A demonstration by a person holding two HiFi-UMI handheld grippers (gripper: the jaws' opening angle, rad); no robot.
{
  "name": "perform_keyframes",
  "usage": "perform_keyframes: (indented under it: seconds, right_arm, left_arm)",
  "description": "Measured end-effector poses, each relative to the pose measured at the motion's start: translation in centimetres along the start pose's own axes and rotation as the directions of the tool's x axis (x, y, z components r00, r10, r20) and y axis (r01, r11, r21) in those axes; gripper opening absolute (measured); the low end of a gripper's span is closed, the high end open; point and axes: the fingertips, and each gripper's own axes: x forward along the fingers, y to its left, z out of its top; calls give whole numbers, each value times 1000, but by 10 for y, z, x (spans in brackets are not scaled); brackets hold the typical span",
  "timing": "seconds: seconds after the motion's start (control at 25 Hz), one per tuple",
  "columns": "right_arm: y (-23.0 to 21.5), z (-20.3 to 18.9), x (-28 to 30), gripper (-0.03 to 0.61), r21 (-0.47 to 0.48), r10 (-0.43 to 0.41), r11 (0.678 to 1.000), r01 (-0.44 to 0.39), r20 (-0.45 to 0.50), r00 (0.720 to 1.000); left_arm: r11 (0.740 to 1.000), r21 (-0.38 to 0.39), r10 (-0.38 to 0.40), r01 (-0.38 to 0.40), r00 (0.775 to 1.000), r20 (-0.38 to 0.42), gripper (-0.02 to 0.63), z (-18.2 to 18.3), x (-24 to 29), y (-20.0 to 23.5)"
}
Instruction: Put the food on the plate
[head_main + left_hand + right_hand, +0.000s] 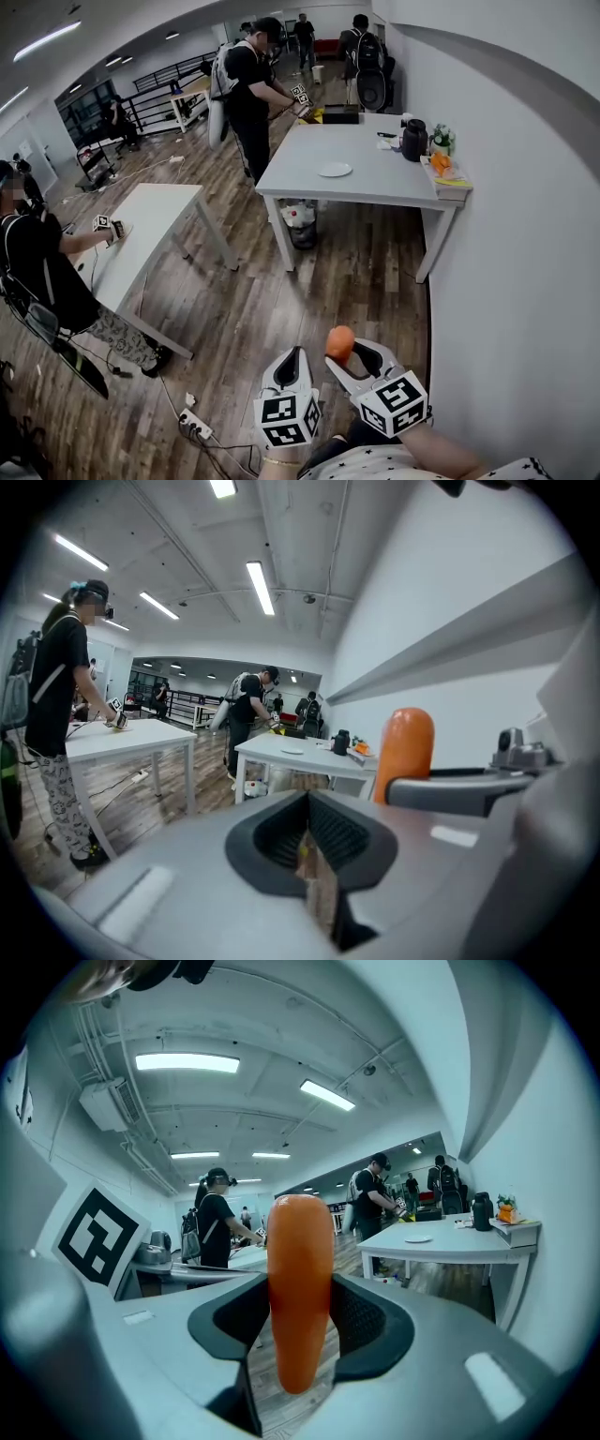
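An orange carrot-shaped piece of food (339, 343) stands upright between the jaws of my right gripper (349, 356), which is shut on it, low in the head view. In the right gripper view the carrot (300, 1288) fills the gap between the dark pads. My left gripper (295, 356) hangs just left of it, jaws together and holding nothing; its own view shows the pads (323, 832) meeting and the carrot (405, 752) off to the right. A small white plate (335, 170) lies on the far white table (375, 183), also seen as the plate (418, 1239) ahead.
On that table stand a black kettle (414, 141) and orange items on books (442, 167), with a bin (300, 223) underneath. A white wall (525, 244) runs along the right. A second table (155, 220) and a seated person (47, 272) are left; a power strip (195, 427) lies on the floor.
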Motion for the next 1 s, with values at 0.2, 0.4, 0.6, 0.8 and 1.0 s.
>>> perform_keyframes:
  seconds: [0.2,0.4,0.6,0.8,1.0]
  right_arm:
    - [-25,5,20,202,-1,-7,1000,7,-10,1000]
    - [-79,17,56,202,-9,-30,999,30,1,1000]
    - [-150,46,106,202,-48,-37,998,38,24,999]
    - [-219,73,147,202,-47,-39,998,40,25,999]
    - [-278,91,184,202,-39,-62,997,63,30,998]
  left_arm:
    - [1000,-10,-9,8,1000,-23,8,1,36,4]
    - [999,9,-32,32,999,-22,8,16,101,0]
    - [998,44,-40,40,999,-4,8,50,184,0]
    - [998,38,-42,42,999,2,8,86,264,-6]
    - [998,45,-51,51,999,0,8,107,337,-10]
